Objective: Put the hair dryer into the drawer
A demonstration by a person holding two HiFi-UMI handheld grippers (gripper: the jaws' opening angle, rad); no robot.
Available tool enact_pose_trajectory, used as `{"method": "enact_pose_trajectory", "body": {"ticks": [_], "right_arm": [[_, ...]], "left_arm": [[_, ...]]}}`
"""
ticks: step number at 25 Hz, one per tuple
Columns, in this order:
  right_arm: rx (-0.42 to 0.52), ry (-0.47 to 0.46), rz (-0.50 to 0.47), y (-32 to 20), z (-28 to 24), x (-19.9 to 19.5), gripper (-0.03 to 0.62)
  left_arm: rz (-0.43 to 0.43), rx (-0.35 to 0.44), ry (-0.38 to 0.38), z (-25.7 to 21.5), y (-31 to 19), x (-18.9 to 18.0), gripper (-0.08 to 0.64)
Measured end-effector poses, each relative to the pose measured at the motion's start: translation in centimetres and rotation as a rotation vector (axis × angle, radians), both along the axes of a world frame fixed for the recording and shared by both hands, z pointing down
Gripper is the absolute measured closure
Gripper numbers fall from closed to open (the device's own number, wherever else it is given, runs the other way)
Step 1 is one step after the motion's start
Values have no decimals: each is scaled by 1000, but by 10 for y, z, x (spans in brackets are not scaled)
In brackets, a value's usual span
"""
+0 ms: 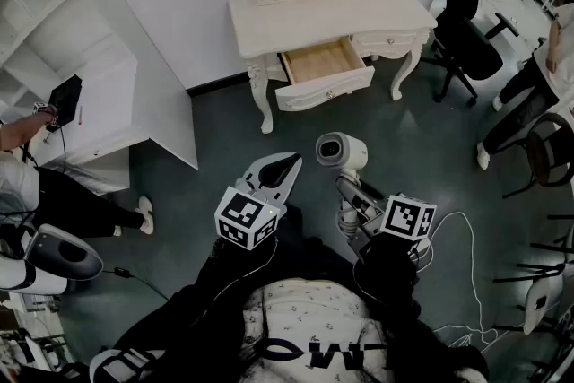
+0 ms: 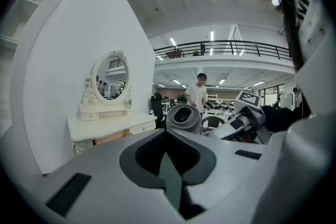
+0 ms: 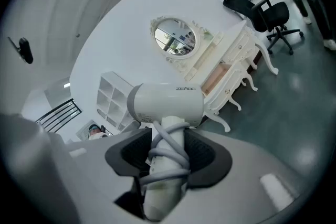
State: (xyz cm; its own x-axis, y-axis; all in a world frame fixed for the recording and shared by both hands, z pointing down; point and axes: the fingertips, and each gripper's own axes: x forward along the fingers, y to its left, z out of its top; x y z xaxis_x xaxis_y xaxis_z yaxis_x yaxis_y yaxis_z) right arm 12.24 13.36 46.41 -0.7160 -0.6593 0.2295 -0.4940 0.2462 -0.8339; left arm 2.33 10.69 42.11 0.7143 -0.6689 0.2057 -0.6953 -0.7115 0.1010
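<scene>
A white hair dryer [image 1: 342, 152] [image 3: 167, 104] with its grey cord wound round the handle is held in my right gripper [image 1: 348, 197] [image 3: 167, 157], whose jaws are shut on the handle. The dryer's barrel also shows in the left gripper view [image 2: 184, 118]. My left gripper [image 1: 285, 164] [image 2: 170, 173] hangs beside it to the left, jaws together with nothing between them. Ahead stands a cream dressing table [image 1: 269, 12] [image 3: 231, 68] [image 2: 113, 124]; its wooden drawer [image 1: 323, 72] is pulled open and looks empty.
White shelving [image 1: 63, 58] stands at the left, with a seated person [image 1: 54, 193] near it. Black office chairs [image 1: 466, 31] and another person [image 1: 538, 85] are at the right. A white cable [image 1: 457, 265] lies on the dark floor. A person [image 2: 198, 93] stands in the background.
</scene>
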Motion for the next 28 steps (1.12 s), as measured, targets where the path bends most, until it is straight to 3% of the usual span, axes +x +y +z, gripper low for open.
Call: {"method": "enact_pose_trajectory", "body": {"ticks": [28], "right_arm": [[-24,-33,-6,-13,9,-5,387]], "left_arm": [[17,-7,-40,1,-8,2,560]]}}
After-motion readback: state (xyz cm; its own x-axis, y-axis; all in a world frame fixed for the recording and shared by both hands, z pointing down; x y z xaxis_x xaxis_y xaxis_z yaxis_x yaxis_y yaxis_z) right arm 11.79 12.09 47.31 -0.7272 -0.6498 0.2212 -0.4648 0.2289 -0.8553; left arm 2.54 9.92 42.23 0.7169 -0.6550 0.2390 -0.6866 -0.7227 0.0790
